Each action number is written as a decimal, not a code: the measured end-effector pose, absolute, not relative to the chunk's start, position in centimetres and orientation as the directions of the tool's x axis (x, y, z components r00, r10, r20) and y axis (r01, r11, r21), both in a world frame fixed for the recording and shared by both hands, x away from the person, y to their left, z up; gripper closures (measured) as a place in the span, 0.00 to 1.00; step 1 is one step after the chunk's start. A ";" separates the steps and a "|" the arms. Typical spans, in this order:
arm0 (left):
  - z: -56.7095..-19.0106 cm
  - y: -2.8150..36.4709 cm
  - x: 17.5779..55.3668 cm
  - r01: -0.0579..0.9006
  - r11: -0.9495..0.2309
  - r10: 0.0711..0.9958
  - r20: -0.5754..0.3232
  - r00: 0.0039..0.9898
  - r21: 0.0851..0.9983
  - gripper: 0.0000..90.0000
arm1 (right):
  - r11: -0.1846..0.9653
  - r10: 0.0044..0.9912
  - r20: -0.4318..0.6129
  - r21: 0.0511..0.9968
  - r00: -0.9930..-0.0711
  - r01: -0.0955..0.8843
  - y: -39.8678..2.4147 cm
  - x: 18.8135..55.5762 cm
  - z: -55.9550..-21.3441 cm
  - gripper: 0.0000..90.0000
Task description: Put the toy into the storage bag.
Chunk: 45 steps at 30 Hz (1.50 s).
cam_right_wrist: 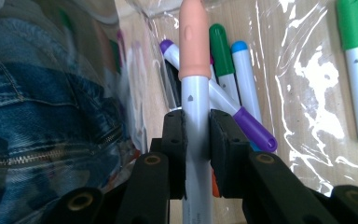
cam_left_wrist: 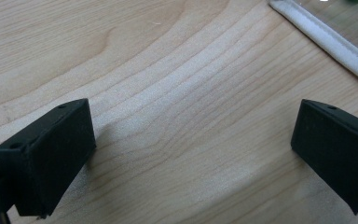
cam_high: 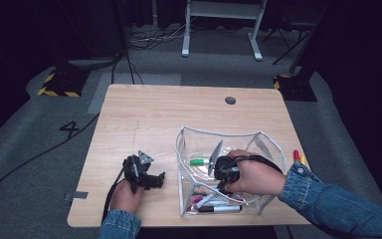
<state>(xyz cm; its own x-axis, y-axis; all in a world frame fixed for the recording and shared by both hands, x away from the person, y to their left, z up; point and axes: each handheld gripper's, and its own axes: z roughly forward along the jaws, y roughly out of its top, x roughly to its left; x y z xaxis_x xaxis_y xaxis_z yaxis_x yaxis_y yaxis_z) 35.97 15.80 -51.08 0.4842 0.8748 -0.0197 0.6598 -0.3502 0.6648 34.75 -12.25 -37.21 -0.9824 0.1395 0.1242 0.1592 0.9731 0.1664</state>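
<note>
A clear plastic pouch (cam_high: 214, 132) with white trim stands open on the wooden table (cam_high: 169, 114). My right gripper (cam_high: 222, 174) reaches down into it, shut (cam_right_wrist: 196, 116) on a grey marker with a peach cap (cam_right_wrist: 194, 51), cap pointing away from the jaws. Below it on the pouch floor lie a green-capped marker (cam_right_wrist: 221, 46), a blue-capped one (cam_right_wrist: 242, 65) and a purple-capped one (cam_right_wrist: 254, 128). Another green marker (cam_right_wrist: 356, 56) (cam_high: 198, 161) lies apart. My left gripper (cam_high: 154, 180) rests on the table left of the pouch, open (cam_left_wrist: 193, 135) over bare wood.
The pouch's white trim (cam_left_wrist: 326, 44) runs near the left gripper. Several markers (cam_high: 219, 208) lie at the pouch's near side. A red and a yellow marker (cam_high: 296, 155) sit by the table's right edge. A round hole (cam_high: 230, 100) is at the far side.
</note>
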 end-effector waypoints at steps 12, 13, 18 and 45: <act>-51.1 15.8 36.0 0.660 -0.350 0.875 -0.020 0.484 0.665 0.00 | 0.983 0.138 0.149 0.102 -0.979 0.154 -12.1 35.7 -39.6 0.86; -51.1 15.8 36.0 0.660 -0.350 0.875 -0.020 0.484 0.665 0.00 | 0.983 0.140 0.148 0.097 -0.979 0.155 -12.1 35.7 -39.7 0.86; -51.1 15.8 36.0 0.659 -0.349 0.875 -0.019 0.483 0.666 0.00 | 0.979 0.128 0.138 0.139 -0.982 0.147 -12.2 35.8 -39.9 0.71; -51.1 15.8 36.0 0.660 -0.351 0.874 -0.022 0.486 0.665 0.00 | 0.736 0.451 -0.037 0.580 -0.892 0.348 -22.7 36.8 -28.9 0.48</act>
<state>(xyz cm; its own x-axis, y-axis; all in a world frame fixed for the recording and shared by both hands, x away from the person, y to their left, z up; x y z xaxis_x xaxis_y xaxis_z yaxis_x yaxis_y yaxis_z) 36.00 15.78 -51.09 0.4863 0.8735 -0.0218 0.6597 -0.3506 0.6648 36.81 -22.67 -28.90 -0.8916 0.4513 -0.0375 0.3483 0.7363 0.5801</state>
